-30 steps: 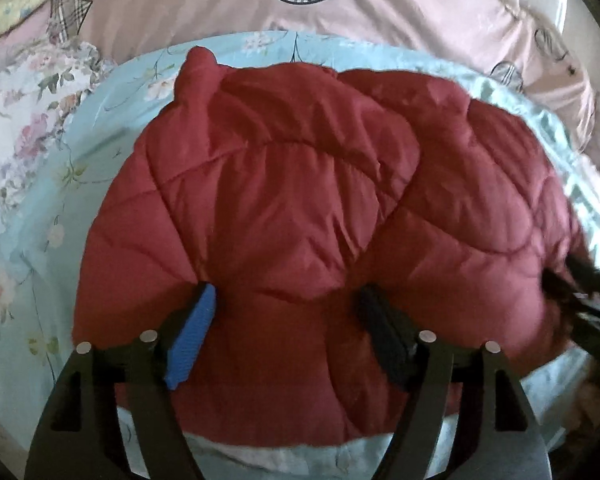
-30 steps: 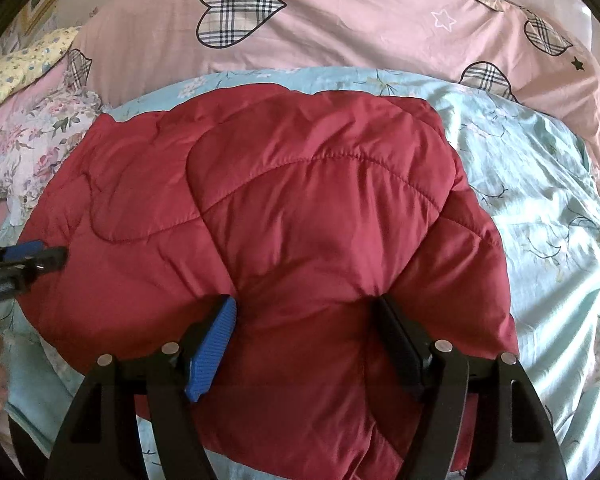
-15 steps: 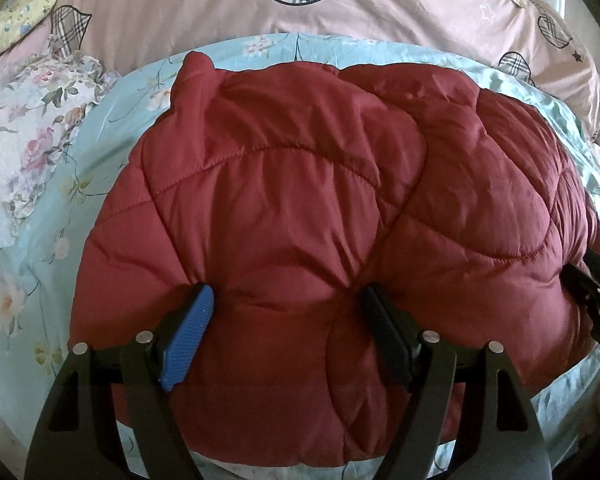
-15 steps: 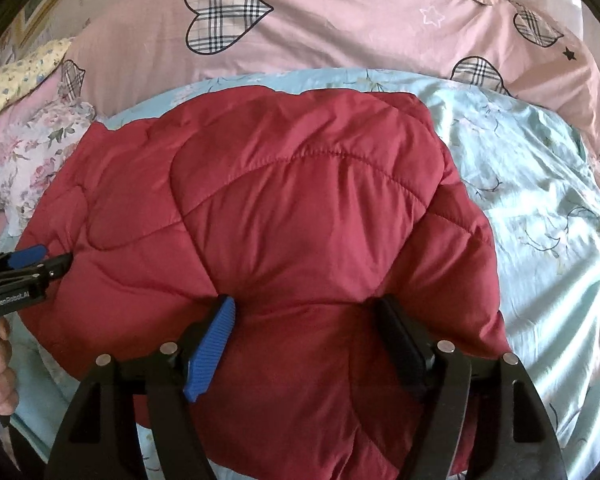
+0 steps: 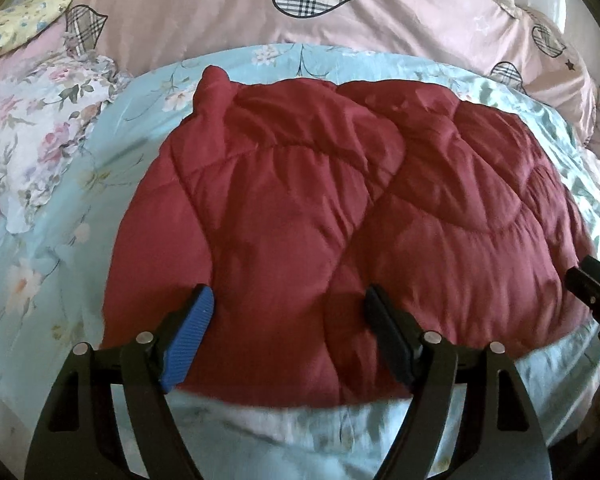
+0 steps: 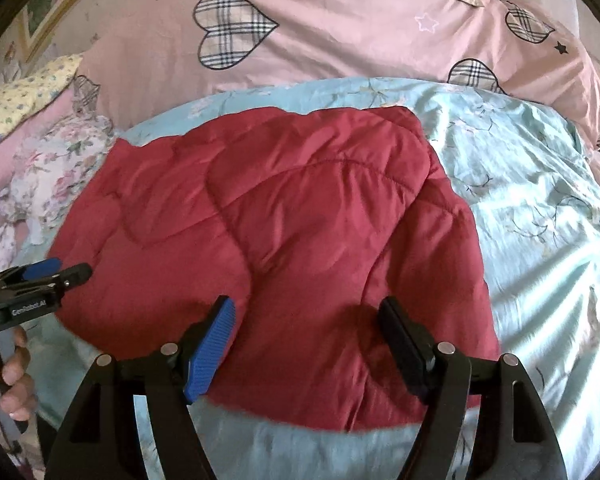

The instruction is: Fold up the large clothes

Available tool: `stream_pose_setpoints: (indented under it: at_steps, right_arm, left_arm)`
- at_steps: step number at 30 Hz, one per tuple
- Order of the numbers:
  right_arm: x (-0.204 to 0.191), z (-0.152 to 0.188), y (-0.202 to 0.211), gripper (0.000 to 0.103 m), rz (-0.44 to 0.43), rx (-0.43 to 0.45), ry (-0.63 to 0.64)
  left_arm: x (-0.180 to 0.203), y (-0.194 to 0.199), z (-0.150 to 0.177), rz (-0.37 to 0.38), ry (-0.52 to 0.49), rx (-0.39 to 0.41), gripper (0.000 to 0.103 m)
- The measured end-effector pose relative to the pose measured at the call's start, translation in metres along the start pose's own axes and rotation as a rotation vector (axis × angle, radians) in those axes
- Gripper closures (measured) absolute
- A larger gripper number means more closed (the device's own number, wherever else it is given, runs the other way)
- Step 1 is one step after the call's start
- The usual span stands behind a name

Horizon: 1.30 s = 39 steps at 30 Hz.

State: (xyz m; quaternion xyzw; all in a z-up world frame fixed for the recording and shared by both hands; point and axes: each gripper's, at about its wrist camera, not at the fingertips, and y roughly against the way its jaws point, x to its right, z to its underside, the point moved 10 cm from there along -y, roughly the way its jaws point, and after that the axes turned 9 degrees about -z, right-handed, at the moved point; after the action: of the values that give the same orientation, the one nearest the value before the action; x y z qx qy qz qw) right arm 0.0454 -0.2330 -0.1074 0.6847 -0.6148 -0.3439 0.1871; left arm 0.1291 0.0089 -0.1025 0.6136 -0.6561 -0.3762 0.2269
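I've just been opening both jaws wide off the red jacket, which lies folded on the bed ahead; next I regrip its near hem.

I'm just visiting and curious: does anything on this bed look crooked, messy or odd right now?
Mostly tidy. The red quilted jacket lies folded on the blue floral sheet, but one small corner pokes up at its far left edge. Both grippers hang open above it.
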Motion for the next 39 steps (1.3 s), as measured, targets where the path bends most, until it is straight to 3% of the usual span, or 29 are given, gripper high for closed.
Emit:
stream_pose_setpoints:
  at_steps: [13, 18, 21, 25, 39]
  right_arm:
    - [-0.038, 0.061, 0.026, 0.016, -0.064, -0.119, 0.071]
    - [-0.048, 0.049, 0.048, 0.015, -0.062, -0.099, 0.092]
    - [-0.055, 0.033, 0.066, 0.005, -0.054, -0.076, 0.100]
    - [-0.061, 0.012, 0.082, 0.002, -0.052, -0.041, 0.113]
    - [-0.042, 0.007, 0.034, 0.002, -0.030, -0.077, 0.033]
  left_arm:
    - [0.002, 0.032, 0.066, 0.007, -0.110, -0.058, 0.020]
    - [-0.002, 0.055, 0.053, 0.002, -0.099, -0.038, 0.019]
    - [-0.008, 0.070, 0.041, -0.016, -0.079, -0.019, 0.016]
    - [-0.008, 0.085, 0.027, -0.022, -0.083, 0.003, 0.016]
    - [0.007, 0.053, 0.019, -0.014, -0.037, -0.058, 0.015]
